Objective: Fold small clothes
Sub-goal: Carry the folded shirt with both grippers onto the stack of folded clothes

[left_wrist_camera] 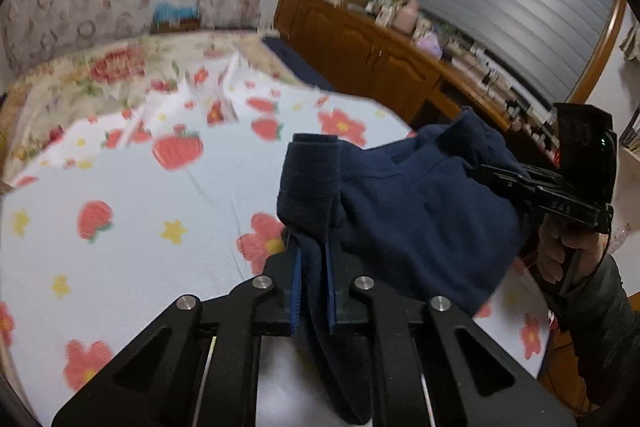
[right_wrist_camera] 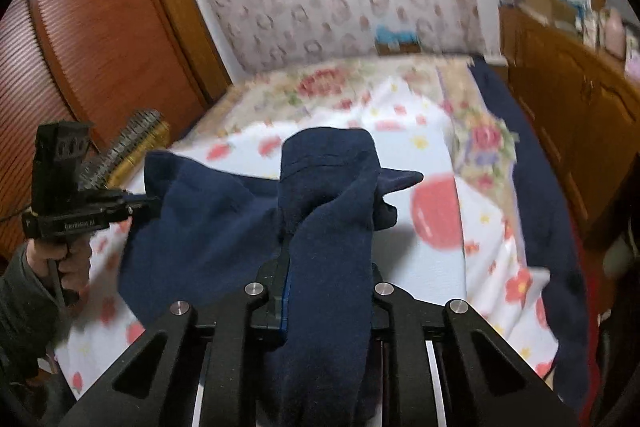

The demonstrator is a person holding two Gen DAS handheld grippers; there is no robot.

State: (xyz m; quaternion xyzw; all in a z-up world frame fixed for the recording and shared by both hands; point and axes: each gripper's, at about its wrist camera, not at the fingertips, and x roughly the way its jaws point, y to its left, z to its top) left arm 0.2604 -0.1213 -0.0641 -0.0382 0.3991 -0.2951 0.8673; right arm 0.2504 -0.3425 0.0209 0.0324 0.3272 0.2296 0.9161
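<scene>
Two-handed lift of a small garment above a bed. The left gripper [left_wrist_camera: 314, 267] has its blue-lined fingers [left_wrist_camera: 297, 291] closed to a narrow gap on a bunched edge of the navy fleece garment [left_wrist_camera: 420, 211], a fold of which stands up beyond the fingertips while a tail hangs down between the linkage arms. The right gripper [right_wrist_camera: 320, 267] is likewise closed on another edge; cloth drapes over its right finger, so only the left blue pad [right_wrist_camera: 285, 303] shows, and the exact bite is hard to judge. Each wrist view shows the opposite tool at the far side of the cloth: the right gripper in the person's right hand [left_wrist_camera: 560, 251], the left gripper in the left hand [right_wrist_camera: 64, 263]. The garment sags between the two grips, held clear of the strawberry-print sheet [left_wrist_camera: 120, 267], with a wooden cabinet [left_wrist_camera: 360, 55] at the bedside.

Step in hand, as judged: spreading the piece before laying it down. To do it well, draw the grippers apart until the upper edge runs straight, keep both at one height, lower the free hem onto the sheet first, then drag gently so the cloth lies flat without creases. Both grips should hold until the fabric rests fully on the bed
</scene>
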